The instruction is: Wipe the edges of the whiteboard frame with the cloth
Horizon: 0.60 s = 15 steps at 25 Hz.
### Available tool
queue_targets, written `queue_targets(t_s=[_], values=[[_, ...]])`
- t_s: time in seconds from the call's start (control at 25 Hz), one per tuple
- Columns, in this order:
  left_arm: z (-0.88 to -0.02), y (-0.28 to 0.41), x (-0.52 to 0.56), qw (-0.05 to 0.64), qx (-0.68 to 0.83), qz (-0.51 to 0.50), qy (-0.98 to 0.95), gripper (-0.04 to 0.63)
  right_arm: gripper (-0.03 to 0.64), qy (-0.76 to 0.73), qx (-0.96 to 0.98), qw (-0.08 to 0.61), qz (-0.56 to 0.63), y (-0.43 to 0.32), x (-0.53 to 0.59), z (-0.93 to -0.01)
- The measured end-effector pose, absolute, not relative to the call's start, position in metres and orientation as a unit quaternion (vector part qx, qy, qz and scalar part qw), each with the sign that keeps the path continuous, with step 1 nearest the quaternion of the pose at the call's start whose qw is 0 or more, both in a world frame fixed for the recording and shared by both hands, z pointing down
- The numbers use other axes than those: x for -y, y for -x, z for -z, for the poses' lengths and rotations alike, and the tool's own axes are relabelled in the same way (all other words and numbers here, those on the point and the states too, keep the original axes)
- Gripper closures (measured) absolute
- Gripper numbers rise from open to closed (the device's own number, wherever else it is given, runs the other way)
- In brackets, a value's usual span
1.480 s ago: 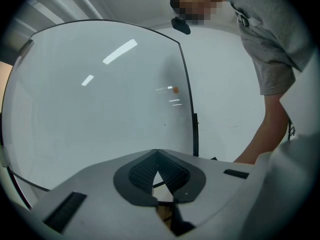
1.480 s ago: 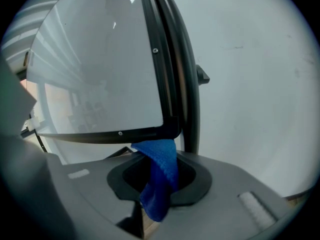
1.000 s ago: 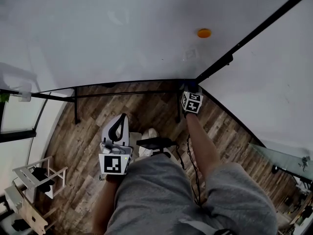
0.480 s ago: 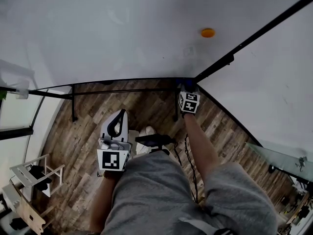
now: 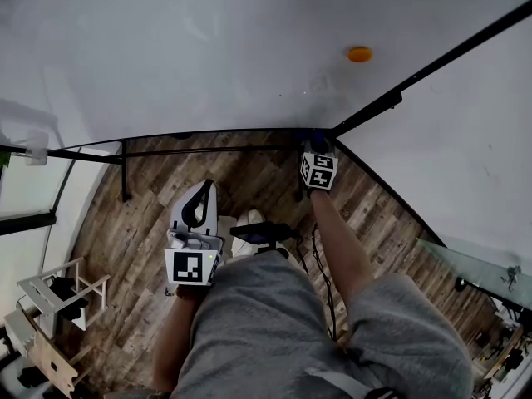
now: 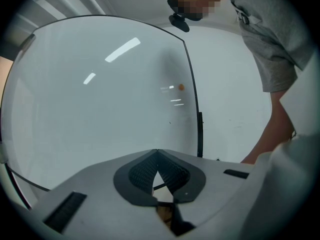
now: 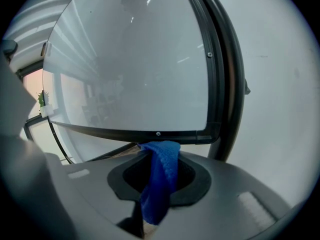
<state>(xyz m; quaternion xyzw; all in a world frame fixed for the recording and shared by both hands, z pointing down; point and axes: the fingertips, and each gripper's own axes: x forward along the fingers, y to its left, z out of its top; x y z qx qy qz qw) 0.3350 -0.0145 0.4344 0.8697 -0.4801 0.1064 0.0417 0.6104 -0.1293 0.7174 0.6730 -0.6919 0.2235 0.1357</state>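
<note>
The whiteboard (image 5: 208, 48) fills the top of the head view, edged by a black frame (image 5: 216, 133) along its bottom and up its right side. My right gripper (image 5: 318, 146) is at the frame's bottom right corner, shut on a blue cloth. In the right gripper view the cloth (image 7: 161, 174) hangs between the jaws of the right gripper (image 7: 160, 149), and its top edge touches the frame (image 7: 150, 133) just left of the corner. My left gripper (image 5: 199, 206) hangs low by my thigh, away from the board. Its tips (image 6: 157, 156) meet with nothing between them.
An orange magnet (image 5: 359, 54) sits on the board. A white wall panel (image 5: 465, 140) lies right of the frame. Black stand legs (image 5: 125, 173) reach the wood floor. A white rack (image 5: 58, 293) is at the lower left, a black object (image 5: 262, 233) by my feet.
My right gripper with the cloth has edged slightly left from the corner along the bottom frame. The left gripper has barely moved.
</note>
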Motion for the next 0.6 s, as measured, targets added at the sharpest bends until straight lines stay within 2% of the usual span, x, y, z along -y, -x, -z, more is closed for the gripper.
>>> queue_targets(t_s=[0.16,0.6], values=[[-0.432,-0.334,0.018,0.025,0.481,-0.103,-0.87,0.586,0.531,-0.67,0.694,0.131,-0.227,-0.605,0.13,-0.717],[-0.431,-0.331,0.025,0.033,0.488,-0.103,-0.866,0.586,0.531,-0.662,0.701,0.128,-0.233,-0.592,0.132,-0.716]])
